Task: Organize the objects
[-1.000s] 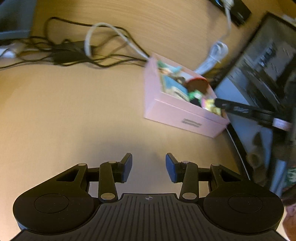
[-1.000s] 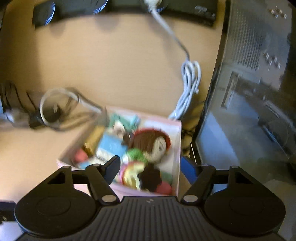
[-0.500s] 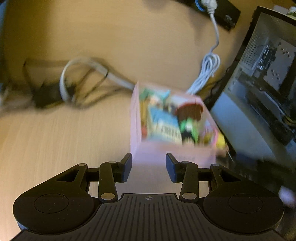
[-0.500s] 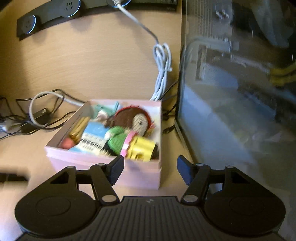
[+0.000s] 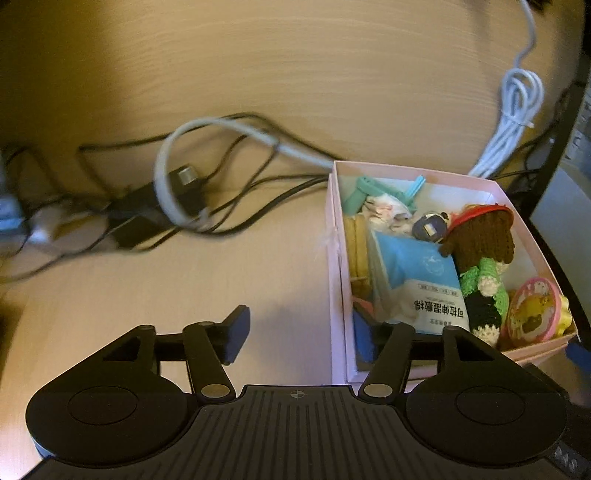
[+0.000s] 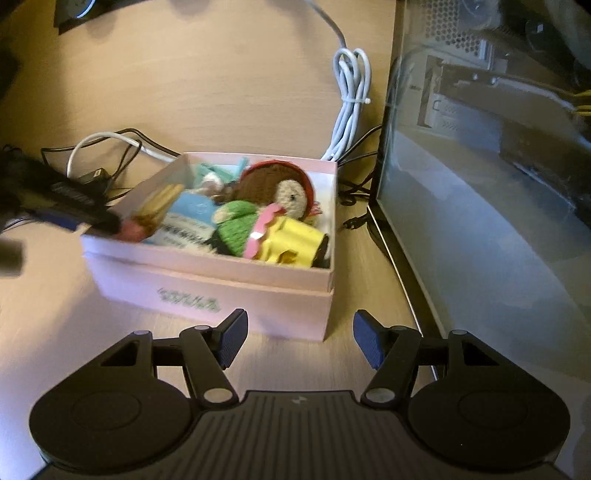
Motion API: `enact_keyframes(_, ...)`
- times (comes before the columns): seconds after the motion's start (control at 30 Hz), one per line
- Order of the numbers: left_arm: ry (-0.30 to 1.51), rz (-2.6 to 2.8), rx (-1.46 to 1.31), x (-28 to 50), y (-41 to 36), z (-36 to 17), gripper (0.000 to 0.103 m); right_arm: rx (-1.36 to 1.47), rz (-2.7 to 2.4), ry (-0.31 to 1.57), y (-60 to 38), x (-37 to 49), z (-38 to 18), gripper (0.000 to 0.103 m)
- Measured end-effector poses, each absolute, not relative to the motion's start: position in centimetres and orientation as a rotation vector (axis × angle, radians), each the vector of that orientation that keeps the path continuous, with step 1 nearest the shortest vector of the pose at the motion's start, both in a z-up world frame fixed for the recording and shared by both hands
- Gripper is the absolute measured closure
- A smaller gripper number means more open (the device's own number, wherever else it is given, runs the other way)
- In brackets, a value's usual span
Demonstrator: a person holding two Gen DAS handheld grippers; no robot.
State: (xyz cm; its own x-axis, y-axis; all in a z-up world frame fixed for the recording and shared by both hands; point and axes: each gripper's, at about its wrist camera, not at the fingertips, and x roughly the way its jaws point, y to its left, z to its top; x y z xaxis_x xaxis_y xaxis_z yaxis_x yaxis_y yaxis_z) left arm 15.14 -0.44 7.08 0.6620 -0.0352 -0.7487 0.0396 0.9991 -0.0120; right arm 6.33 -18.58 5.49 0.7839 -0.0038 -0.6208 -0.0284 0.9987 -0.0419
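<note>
A pink box (image 6: 236, 295) full of small items sits on the wooden desk; it also shows in the left wrist view (image 5: 338, 266). Inside lie a crocheted doll (image 6: 273, 195), a yellow toy with a pink rim (image 6: 291, 240) and a blue packet (image 5: 417, 280). My left gripper (image 5: 297, 334) is open and straddles the box's left wall, its right finger inside the box. It shows at the box's left edge in the right wrist view (image 6: 70, 206). My right gripper (image 6: 297, 339) is open and empty, just in front of the box.
A tangle of black and white cables (image 5: 192, 192) lies left of the box. A coiled white cable (image 6: 351, 96) lies behind it. A glass-sided computer case (image 6: 480, 166) stands close on the right. A power strip (image 6: 77, 7) lies at the desk's back.
My left gripper has moved right and forward to the box's left wall and opened wider. My right gripper has pulled back from over the box to in front of it.
</note>
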Motion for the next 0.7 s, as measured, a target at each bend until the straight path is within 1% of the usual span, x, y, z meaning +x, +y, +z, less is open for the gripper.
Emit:
enact_keyframes(0.03, 0.843, -0.032, -0.009, 14.6, 0.2, 7.1, 0.024, -0.042, 0.037, 0.679, -18.4, 6.6, 5.5, 0.039)
enact_keyframes(0.07, 0.836, -0.018, -0.022, 14.2, 1.0, 6.8, 0.018, -0.034, 0.053, 0.677, -18.1, 6.8, 5.5, 0.039)
enact_keyframes(0.1, 0.833, 0.003, -0.027, 14.1, 1.8, 6.5, 0.006, -0.037, 0.061, 0.677, -17.6, 6.9, 5.4, 0.039)
enact_keyframes(0.13, 0.837, 0.022, -0.035, 14.3, 2.7, 6.3, 0.0, -0.048, 0.069, 0.678, -16.9, 7.1, 5.3, 0.039)
enact_keyframes(0.2, 0.838, 0.036, -0.074, 15.0, 4.4, 6.2, 0.0, -0.055, 0.093, 0.677, -15.7, 7.6, 5.4, 0.039)
enact_keyframes(0.3, 0.82, 0.05, -0.055, 16.2, 6.0, 6.8, 0.0, -0.072, 0.125, 0.669, -13.8, 8.3, 5.6, 0.039)
enact_keyframes(0.43, 0.817, -0.006, -0.042, 16.6, 6.4, 7.3, 0.0, -0.09, 0.105, 0.676, -12.4, 8.5, 5.4, 0.034)
enact_keyframes(0.57, 0.805, -0.053, -0.037, 16.4, 6.3, 7.9, 0.001, -0.076, 0.068, 0.68, -12.2, 8.4, 5.2, 0.034)
enact_keyframes(0.7, 0.684, -0.088, -0.018, 13.5, 6.3, 10.6, 0.001, -0.072, -0.043, 0.655, -12.5, 7.3, 5.5, 0.034)
